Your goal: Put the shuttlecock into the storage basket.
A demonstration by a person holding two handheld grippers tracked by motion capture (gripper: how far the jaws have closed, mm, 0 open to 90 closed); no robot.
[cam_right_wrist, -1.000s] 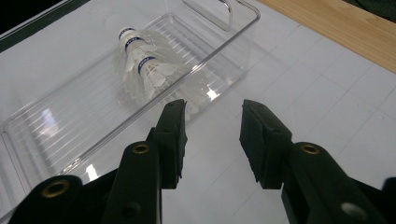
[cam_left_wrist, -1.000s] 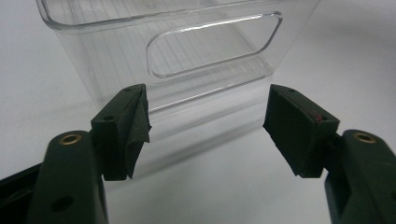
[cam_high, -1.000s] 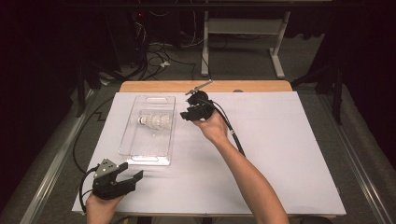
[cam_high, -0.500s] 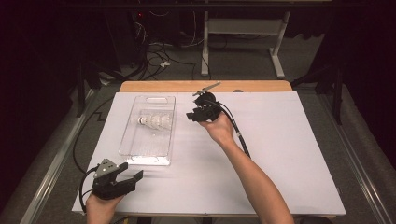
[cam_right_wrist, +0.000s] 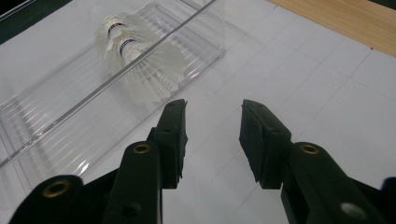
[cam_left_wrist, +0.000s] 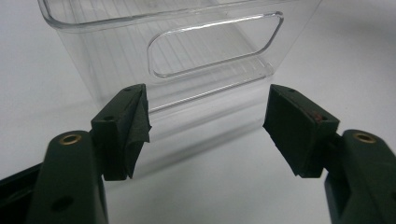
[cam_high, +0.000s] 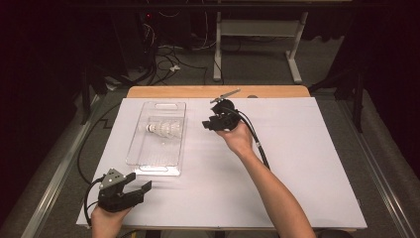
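Note:
A clear plastic tray (cam_high: 139,158) lies on the white sheet at the left of the table. White shuttlecocks (cam_high: 163,130) lie in its far half, seen through the tray wall as shuttlecocks (cam_right_wrist: 140,60) in the right gripper view. My right gripper (cam_high: 209,124) hovers just right of the tray's far end, pointing left, open with nothing between its jaws; the right gripper (cam_right_wrist: 212,135) looks at the tray (cam_right_wrist: 56,126). My left gripper (cam_high: 139,187) rests near the table's front left, open and empty; the left gripper (cam_left_wrist: 205,119) faces the tray's handle cut-out (cam_left_wrist: 215,44).
The white sheet (cam_high: 307,163) covers most of the wooden table (cam_high: 198,91). A cable (cam_high: 255,139) trails from the right gripper over the forearm. Table legs and loose cables stand on the floor beyond the far edge.
My right gripper has drifted to the right, away from the tray. The left gripper has stayed where it was.

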